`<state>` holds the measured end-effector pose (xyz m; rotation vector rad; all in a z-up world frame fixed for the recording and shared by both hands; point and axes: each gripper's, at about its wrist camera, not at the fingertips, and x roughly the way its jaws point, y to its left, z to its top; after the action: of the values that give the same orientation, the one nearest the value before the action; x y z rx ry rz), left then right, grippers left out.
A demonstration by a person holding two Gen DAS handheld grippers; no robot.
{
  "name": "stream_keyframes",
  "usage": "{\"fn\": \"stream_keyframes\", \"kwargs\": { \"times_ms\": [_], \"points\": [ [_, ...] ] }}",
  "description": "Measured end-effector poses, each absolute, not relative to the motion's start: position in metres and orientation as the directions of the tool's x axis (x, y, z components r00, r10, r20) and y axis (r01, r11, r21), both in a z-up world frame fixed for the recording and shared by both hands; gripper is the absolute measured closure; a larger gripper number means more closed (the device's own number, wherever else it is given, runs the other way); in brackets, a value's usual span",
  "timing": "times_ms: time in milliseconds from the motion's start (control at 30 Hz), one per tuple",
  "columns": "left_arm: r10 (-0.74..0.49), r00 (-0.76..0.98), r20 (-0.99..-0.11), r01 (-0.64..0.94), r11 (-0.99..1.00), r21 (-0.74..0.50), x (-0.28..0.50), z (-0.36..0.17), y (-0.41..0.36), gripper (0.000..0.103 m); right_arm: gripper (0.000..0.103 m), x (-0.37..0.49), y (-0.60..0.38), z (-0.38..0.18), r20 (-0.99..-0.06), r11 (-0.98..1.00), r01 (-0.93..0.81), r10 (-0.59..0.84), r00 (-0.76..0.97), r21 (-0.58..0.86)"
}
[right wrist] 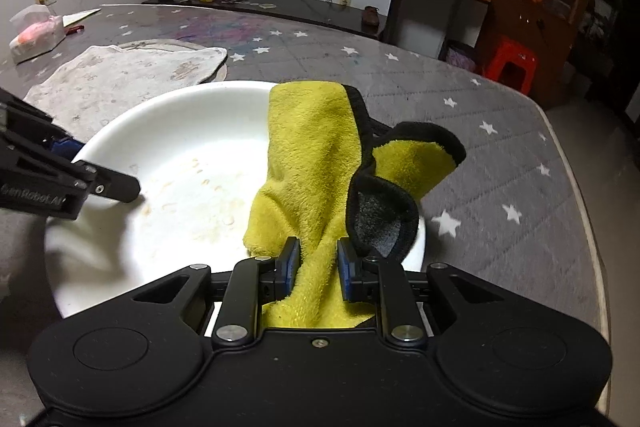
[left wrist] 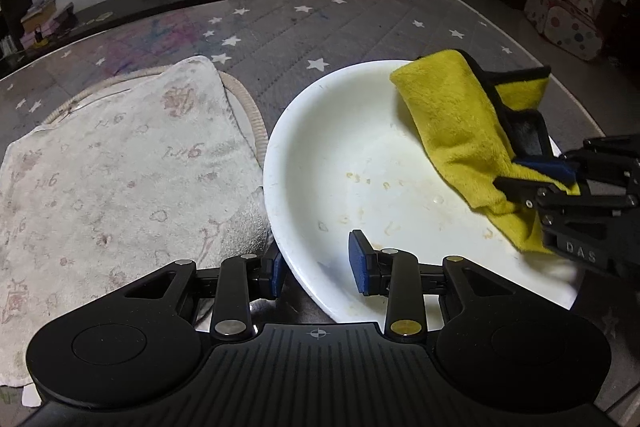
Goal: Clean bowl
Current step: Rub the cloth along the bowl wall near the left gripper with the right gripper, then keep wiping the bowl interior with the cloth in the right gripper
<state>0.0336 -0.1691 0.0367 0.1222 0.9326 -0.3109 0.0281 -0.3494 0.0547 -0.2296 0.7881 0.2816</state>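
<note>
Here the white bowl (left wrist: 360,163) lies in the middle and right of the left wrist frame, resting on the grey star-patterned table cover (left wrist: 280,27). The left gripper (left wrist: 316,263) has its two fingers apart, one on each side of the near rim of the bowl: the left pad is outside the wall and the right pad inside. Whether the pads already press on the rim, I cannot tell; it looks placed so to keep the bowl from sliding.

The right gripper (right wrist: 318,267) is clamped on the yellow cloth (right wrist: 312,155), which has a black edge. The cloth is bunched between the pads at the bottom centre of the right wrist frame, and its free part lies forward over the right half of the bowl, with one corner hanging over the rim. Holding it by the end leaves a wide soft part to rub with.

Pale brownish stains (right wrist: 188,187) show on the bowl floor, just left of the cloth, so the bowl is not clean now.

A worn pale towel (left wrist: 120,167) lies at the left of the bowl.
</note>
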Motion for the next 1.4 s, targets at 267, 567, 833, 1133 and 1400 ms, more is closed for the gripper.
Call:
{"fn": "stream_keyframes", "kwargs": {
  "times_ms": [267,567,833,1133,1400],
  "points": [
    [-0.209,0.563,-0.799,0.3,0.953,-0.038,0.03,0.035,-0.17,0.065,0.081,0.015,-0.345,0.059,-0.75,0.933,-0.354,0.188,0.634,-0.065],
    [-0.206,0.57,-0.795,0.233,0.969,-0.085,0.016,0.034,-0.173,0.062,0.081,0.011,-0.338,0.061,-0.759,0.93,-0.361,0.188,0.623,-0.066],
    [-0.189,0.568,-0.801,0.162,0.98,-0.116,0.001,0.036,-0.179,0.062,0.081,0.006,-0.335,0.062,-0.766,0.921,-0.388,0.214,0.606,-0.049],
    [-0.18,0.566,-0.804,0.135,0.983,-0.125,-0.011,0.038,-0.188,0.061,0.081,-0.002,-0.328,0.062,-0.771,0.896,-0.441,0.242,0.589,-0.056],
    [-0.152,0.585,-0.796,0.138,0.987,-0.087,-0.015,0.037,-0.193,0.061,0.082,0.0,-0.337,0.062,-0.758,0.878,-0.478,0.297,0.581,-0.022]
  ]
}}
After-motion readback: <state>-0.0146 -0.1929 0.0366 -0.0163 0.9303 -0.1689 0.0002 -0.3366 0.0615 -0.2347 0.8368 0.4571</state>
